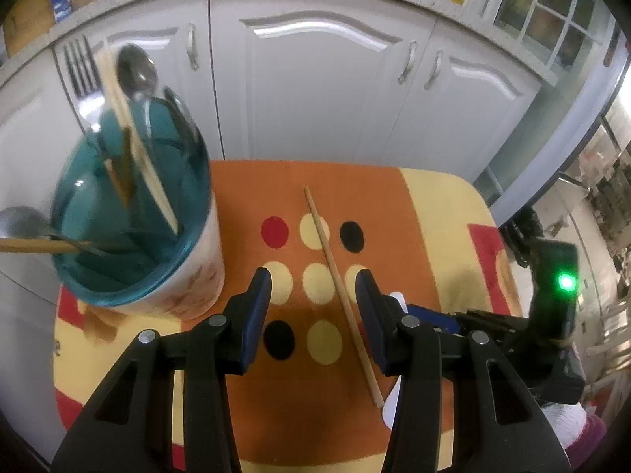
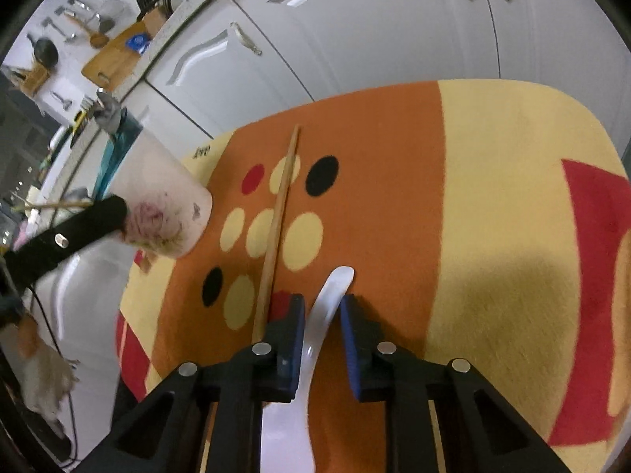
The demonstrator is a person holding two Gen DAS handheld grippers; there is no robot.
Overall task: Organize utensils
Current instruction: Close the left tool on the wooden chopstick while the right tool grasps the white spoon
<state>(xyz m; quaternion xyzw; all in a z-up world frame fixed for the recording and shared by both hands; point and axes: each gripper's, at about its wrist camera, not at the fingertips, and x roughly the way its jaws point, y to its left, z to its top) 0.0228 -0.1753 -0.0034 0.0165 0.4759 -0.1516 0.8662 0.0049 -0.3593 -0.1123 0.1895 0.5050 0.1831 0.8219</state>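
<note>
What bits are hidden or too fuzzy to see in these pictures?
- White ceramic spoon, right wrist view: its bowl is cut off by the bottom edge and the right hand-held gripper.
- Same spoon, left wrist view: mostly hidden behind the left hand-held gripper.
- Teal-lined utensil cup, left wrist view: contents blurred.

One cup (image 1: 157, 236), one loose chopstick (image 1: 339, 291), one white spoon (image 2: 327, 307), one fork (image 1: 81, 67), two metal spoons (image 1: 136, 71).

Right gripper (image 2: 323, 311) fingers straddle white spoon (image 2: 329, 295).
</note>
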